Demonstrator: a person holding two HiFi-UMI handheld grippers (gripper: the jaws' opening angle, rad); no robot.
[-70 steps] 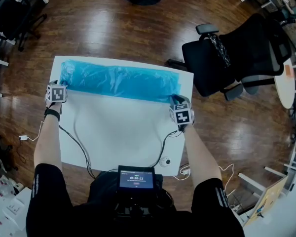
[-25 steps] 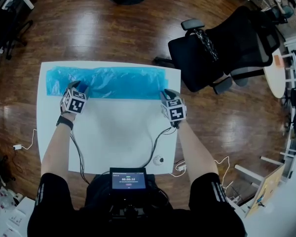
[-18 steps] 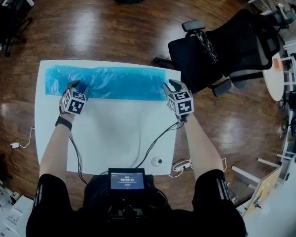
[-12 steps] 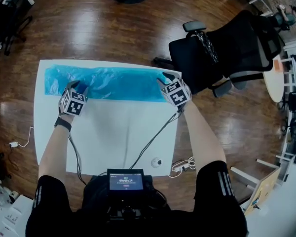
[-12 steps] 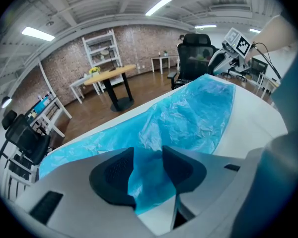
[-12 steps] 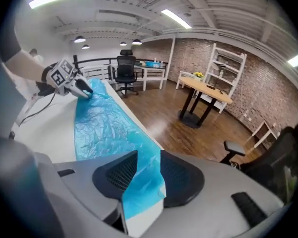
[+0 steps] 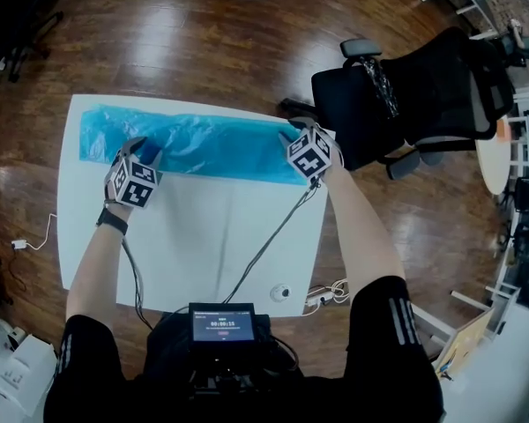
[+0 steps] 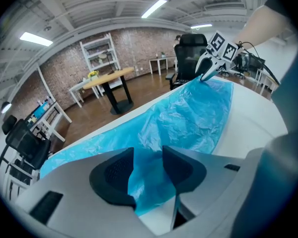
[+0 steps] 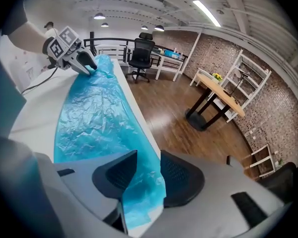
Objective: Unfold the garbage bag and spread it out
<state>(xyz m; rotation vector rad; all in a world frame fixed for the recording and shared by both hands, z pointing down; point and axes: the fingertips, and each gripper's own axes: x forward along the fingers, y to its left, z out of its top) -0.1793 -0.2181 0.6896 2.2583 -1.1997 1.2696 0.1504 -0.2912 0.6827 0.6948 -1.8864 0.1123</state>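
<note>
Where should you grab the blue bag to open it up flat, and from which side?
Grip the near long edge of the blue bag, close to both ends, coming from the person's side of the table. It lies as a long strip along the far edge, so drawing that edge back would probably spread it.

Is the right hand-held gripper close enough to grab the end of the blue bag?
Probably yes. The right hand-held gripper sits at the right end of the blue garbage bag. Its jaws have just been opening, the bag's edge lies between them, and nothing seems to block it.
</note>
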